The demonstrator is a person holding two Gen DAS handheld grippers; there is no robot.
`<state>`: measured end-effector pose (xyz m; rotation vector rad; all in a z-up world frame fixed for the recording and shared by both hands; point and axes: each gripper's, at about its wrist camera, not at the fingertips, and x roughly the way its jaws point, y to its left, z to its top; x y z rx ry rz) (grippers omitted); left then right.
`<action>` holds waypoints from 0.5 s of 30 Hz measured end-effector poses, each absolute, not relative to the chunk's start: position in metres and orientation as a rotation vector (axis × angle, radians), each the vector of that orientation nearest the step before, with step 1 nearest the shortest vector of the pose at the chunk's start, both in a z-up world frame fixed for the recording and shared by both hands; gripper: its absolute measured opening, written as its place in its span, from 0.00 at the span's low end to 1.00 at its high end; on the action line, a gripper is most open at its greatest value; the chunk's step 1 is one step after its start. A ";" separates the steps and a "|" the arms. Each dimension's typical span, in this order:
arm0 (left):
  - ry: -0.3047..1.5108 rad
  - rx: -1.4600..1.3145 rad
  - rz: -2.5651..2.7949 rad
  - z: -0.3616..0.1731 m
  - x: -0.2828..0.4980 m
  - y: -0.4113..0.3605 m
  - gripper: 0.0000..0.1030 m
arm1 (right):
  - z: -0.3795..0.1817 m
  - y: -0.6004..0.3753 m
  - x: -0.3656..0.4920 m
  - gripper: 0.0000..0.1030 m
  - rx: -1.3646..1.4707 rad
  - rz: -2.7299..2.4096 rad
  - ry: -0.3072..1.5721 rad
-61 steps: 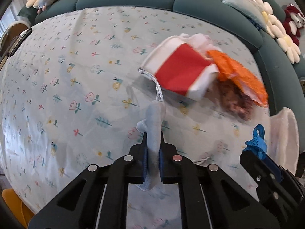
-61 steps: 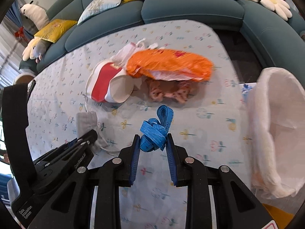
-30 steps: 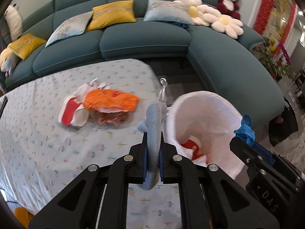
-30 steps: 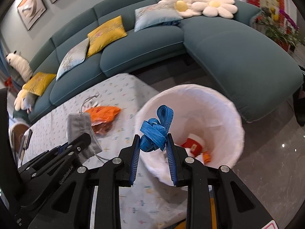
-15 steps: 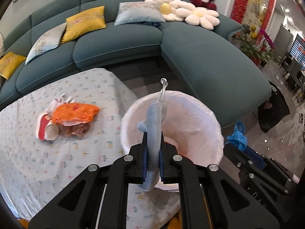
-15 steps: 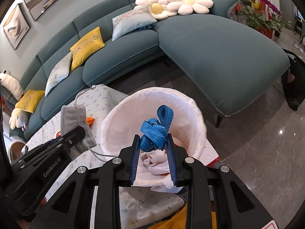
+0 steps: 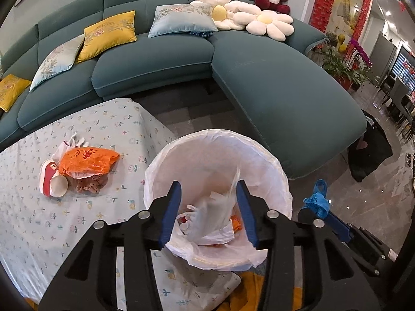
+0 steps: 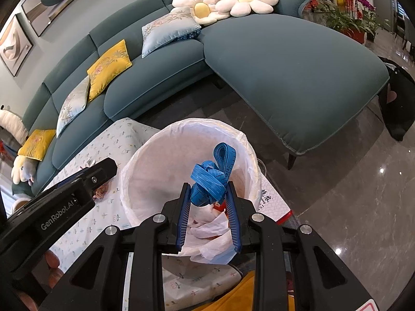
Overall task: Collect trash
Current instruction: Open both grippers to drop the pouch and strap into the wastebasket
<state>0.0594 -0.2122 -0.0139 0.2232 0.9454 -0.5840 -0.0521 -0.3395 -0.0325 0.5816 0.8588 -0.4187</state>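
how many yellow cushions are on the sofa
3: yellow cushion on the sofa back, one at its far left end; a third, farther left, shows only from the right wrist.

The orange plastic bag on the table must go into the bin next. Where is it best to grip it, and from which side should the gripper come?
Probably grip the orange plastic bag at its loose crumpled end nearest the lined bin, coming from above. It lies flat and wide over the brown scraps, too broad for the jaws across its middle, while that end bunches into a thin fold. The free left gripper would suit.
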 end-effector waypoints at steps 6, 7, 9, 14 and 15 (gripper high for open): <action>0.957 0.215 -0.546 -0.017 0.067 -0.201 0.42 | -0.032 -0.334 -0.045 0.25 0.573 -0.398 0.863; 0.957 0.216 -0.539 -0.018 0.068 -0.199 0.43 | -0.032 -0.332 -0.043 0.25 0.570 -0.395 0.864; 0.956 0.213 -0.528 -0.018 0.069 -0.195 0.46 | -0.031 -0.329 -0.038 0.25 0.562 -0.386 0.868; 0.957 0.202 -0.496 -0.020 0.076 -0.182 0.48 | -0.031 -0.323 -0.025 0.25 0.543 -0.366 0.879; 0.959 0.195 -0.484 -0.021 0.079 -0.177 0.50 | -0.031 -0.322 -0.022 0.25 0.536 -0.363 0.881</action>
